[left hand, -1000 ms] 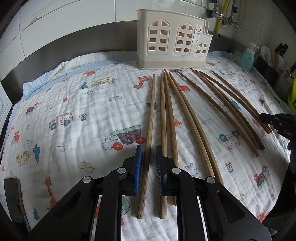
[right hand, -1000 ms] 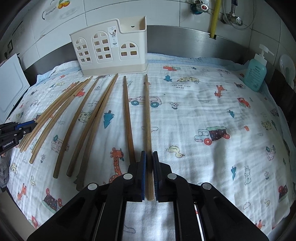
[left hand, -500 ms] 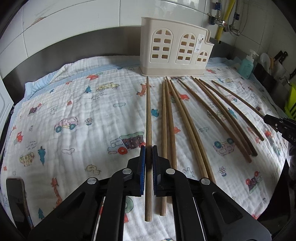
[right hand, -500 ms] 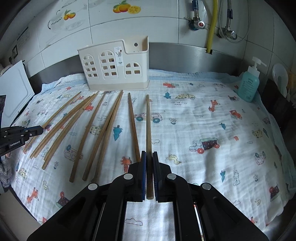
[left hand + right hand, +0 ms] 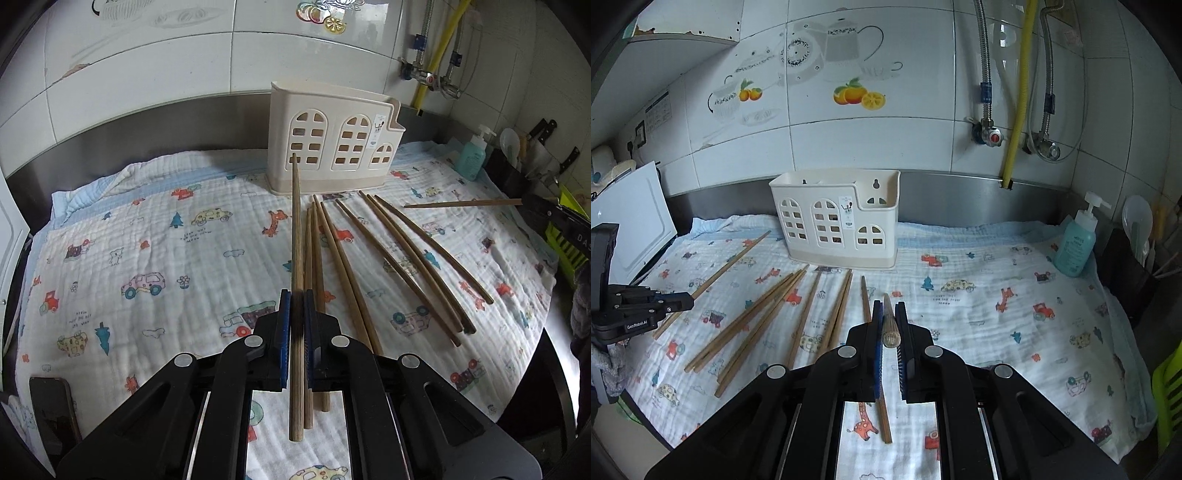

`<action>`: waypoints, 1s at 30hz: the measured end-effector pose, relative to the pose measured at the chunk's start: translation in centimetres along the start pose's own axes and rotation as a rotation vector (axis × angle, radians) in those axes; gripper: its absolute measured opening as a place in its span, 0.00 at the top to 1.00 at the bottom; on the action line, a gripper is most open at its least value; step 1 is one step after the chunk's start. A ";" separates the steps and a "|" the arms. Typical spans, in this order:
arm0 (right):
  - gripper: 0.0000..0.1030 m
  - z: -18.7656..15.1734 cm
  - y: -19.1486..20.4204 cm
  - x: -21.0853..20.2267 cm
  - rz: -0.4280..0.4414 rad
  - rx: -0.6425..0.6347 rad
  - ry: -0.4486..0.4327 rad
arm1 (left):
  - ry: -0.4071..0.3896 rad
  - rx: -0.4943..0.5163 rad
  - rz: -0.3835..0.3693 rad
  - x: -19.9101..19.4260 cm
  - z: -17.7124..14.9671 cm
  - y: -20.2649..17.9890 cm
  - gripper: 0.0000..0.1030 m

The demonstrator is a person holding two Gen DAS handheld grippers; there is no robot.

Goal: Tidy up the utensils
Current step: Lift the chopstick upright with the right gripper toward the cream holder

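My left gripper (image 5: 296, 295) is shut on a long wooden chopstick (image 5: 296, 229) and holds it above the cloth, its far tip toward the cream utensil holder (image 5: 332, 142). My right gripper (image 5: 888, 308) is shut on another chopstick (image 5: 889, 325), lifted and seen nearly end-on; this chopstick also shows in the left wrist view (image 5: 461, 203). Several chopsticks (image 5: 399, 254) lie side by side on the cartoon-print cloth (image 5: 147, 258). In the right wrist view they (image 5: 764, 317) lie in front of the holder (image 5: 836, 218), and the left gripper (image 5: 646, 304) is at the left edge.
A teal soap bottle (image 5: 1076, 240) stands at the right by the steel backsplash. A white board (image 5: 631, 218) leans at the left. A black phone (image 5: 51, 402) lies at the cloth's near left corner. Knives and a dark container (image 5: 517, 166) are at the far right.
Both grippers have risen with their chopsticks off the cloth. The right one has tilted its chopstick up so it is seen end-on. The left chopstick's tip now overlaps the holder.
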State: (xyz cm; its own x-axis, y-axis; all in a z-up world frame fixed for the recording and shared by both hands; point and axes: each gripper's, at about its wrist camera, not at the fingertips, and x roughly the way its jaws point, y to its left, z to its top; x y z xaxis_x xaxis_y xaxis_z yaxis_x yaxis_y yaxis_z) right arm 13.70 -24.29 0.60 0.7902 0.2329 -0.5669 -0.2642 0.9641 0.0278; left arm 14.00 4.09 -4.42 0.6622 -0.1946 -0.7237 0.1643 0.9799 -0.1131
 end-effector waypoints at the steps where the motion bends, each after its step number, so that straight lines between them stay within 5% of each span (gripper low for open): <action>1: 0.94 0.1 0.0 0.0 0.002 0.002 -0.002 | 0.003 -0.001 -0.002 0.0 0.1 0.0 0.95; 9: 0.94 0.7 0.0 -0.2 0.005 0.004 -0.020 | 0.039 0.021 -0.042 0.4 2.1 0.0 0.95; 15: 0.94 2.0 0.0 -0.6 0.017 0.003 -0.051 | 0.045 0.068 -0.002 0.2 3.9 -0.5 0.95; 24: 0.94 3.9 0.3 -1.3 0.044 -0.002 -0.091 | -0.037 0.055 -0.002 -1.4 6.4 -0.7 0.95; 30: 0.94 8.1 0.1 -2.2 0.074 -0.029 -0.133 | -0.120 0.081 -0.006 -3.8 9.6 -1.5 0.95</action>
State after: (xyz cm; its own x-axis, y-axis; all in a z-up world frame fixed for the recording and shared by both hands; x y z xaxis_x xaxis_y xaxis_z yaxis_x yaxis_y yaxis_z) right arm 16.44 -23.71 8.53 0.8335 0.3201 -0.4504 -0.3392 0.9398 0.0403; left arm 18.29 2.89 5.05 0.7428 -0.2088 -0.6361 0.2234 0.9730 -0.0585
